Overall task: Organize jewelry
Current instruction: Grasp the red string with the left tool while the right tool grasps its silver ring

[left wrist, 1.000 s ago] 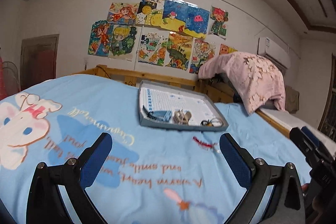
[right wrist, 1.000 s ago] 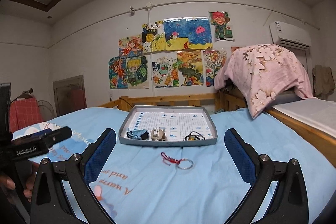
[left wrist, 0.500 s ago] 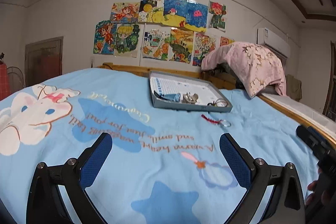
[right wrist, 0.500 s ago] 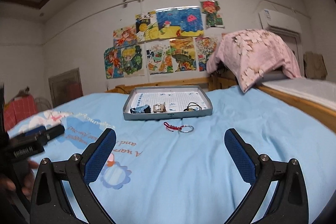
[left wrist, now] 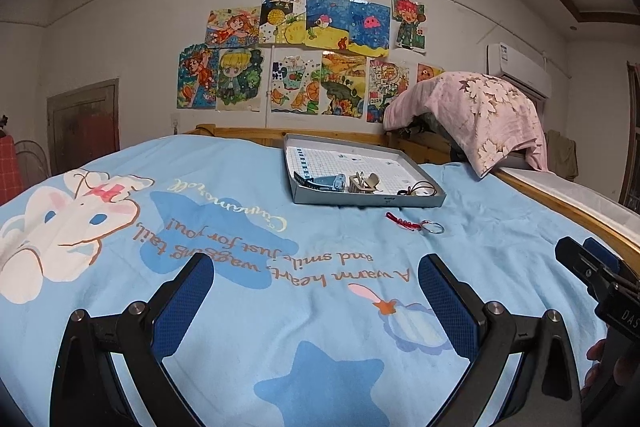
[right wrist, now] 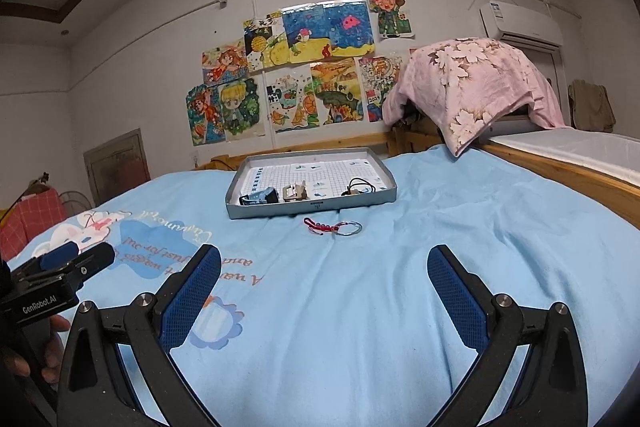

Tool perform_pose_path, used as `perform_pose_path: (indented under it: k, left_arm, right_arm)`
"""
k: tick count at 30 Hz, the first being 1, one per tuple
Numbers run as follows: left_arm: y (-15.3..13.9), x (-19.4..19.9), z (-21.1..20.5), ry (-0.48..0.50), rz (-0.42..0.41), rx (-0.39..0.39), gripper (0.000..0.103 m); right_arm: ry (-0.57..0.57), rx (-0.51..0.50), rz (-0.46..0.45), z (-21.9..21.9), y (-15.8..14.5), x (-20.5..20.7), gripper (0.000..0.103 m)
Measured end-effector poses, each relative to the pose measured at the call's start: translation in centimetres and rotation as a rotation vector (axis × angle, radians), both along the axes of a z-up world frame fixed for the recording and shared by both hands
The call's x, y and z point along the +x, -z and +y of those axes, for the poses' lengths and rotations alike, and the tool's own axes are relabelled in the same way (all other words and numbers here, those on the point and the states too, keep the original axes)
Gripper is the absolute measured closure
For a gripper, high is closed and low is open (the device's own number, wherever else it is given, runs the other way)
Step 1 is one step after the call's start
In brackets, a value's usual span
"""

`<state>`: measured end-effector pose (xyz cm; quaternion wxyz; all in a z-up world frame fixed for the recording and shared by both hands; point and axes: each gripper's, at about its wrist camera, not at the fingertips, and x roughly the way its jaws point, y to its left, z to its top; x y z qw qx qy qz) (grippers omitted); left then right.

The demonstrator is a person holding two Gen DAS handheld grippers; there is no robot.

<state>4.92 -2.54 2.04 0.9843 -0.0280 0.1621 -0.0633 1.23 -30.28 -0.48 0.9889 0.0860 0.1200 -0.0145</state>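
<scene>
Gaping hand-held grippers (left wrist: 316, 295) (right wrist: 324, 287), both empty

Shallow grey tray (right wrist: 240, 201) flat on the bedspread, holding a blue clip (right wrist: 260, 195), a beige clip (right wrist: 294, 191) and a black cord (right wrist: 360, 185); red-corded ring (right wrist: 334, 227) lying just before it.

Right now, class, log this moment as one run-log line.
left gripper: open, empty | right gripper: open, empty | red cord with ring: on bedsheet, outside tray | tray: three items inside
</scene>
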Motion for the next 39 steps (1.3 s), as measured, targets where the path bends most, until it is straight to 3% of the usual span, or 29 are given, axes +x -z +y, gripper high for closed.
perform_pose_path:
  k: [5,9,12,16,23,27,30,35,38,39]
  left_arm:
    - [0.1,1.3,0.1,-0.005,0.034,-0.011,0.000]
    - [0.0,4.3,-1.0,0.013,0.072,0.036,0.000]
    - [-0.2,7.4,-2.1,0.024,0.080,0.046,0.000]
    - [-0.4,11.7,-3.5,0.012,0.100,0.015,0.000]
    - [0.9,20.2,-6.5,0.082,0.220,-0.040,0.000]
    - [1.9,23.2,-8.2,0.120,0.236,-0.049,0.000]
    - [2.5,25.1,-9.2,0.139,0.259,-0.052,0.003]
    - [3.9,28.0,-9.9,0.160,0.311,-0.132,0.024]
    - [5.0,29.1,-10.1,0.214,0.341,-0.201,0.038]
    - [5.5,29.3,-10.3,0.233,0.347,-0.207,0.042]
  right_arm:
    - [0.003,-0.012,0.011,0.0,0.0,0.6,0.002]
    - [0.008,-0.034,0.009,-0.9,-0.8,2.4,0.002]
    - [0.051,-0.071,0.002,-2.1,-1.6,4.8,0.002]
    - [0.036,-0.046,-0.004,-4.2,-2.7,8.7,0.002]
    - [0.058,-0.043,0.016,-6.9,-3.3,16.3,0.002]
    - [0.024,0.000,0.070,-8.1,-1.9,20.0,0.028]
    - [0.002,0.030,0.104,-8.5,-0.2,22.2,0.030]
    - [-0.040,0.061,0.140,-8.3,2.0,24.2,0.051]
    - [-0.063,0.049,0.171,-7.7,3.5,24.8,0.068]
    - [-0.074,0.048,0.178,-7.6,3.9,24.9,0.069]
